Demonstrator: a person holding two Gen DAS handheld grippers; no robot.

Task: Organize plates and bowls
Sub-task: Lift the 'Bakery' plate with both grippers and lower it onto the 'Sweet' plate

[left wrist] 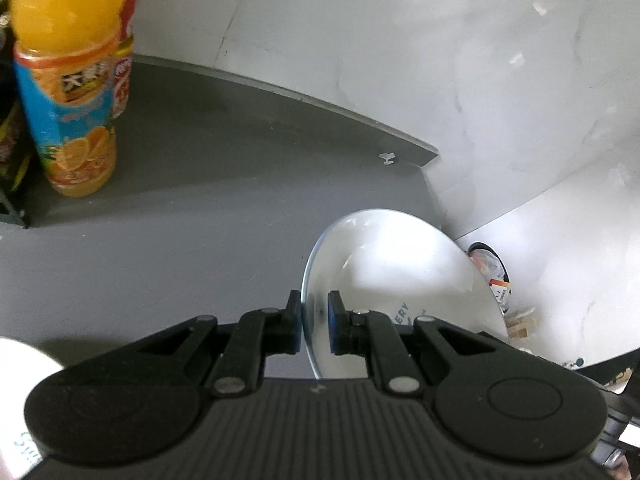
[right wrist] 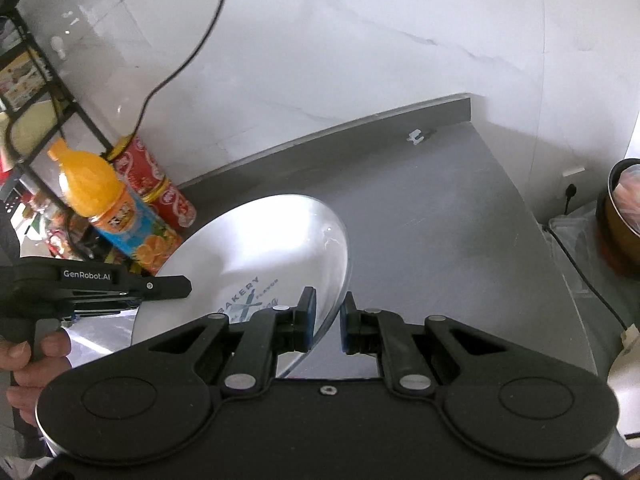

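Both claws straddle plate (right wrist: 256,248) rim, countertop (left wrist: 180,208) open.

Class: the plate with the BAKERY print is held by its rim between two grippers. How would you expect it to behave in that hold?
The plate keeps its shape while tilted, so probably stiff. Its glossy glare suggests a slippery, likely breakable glaze. The left gripper pinches only the thin rim, and the right gripper looks looser, so it might pivot.

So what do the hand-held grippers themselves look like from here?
Both are matte black plastic. The right hand-held gripper has a ribbed body, round silver pivot pins on its linkage arms and blue pads on the fingers. The left hand-held gripper is built the same; seen side-on from the right wrist it carries white "GenRobot.AI" lettering and a trigger handle.
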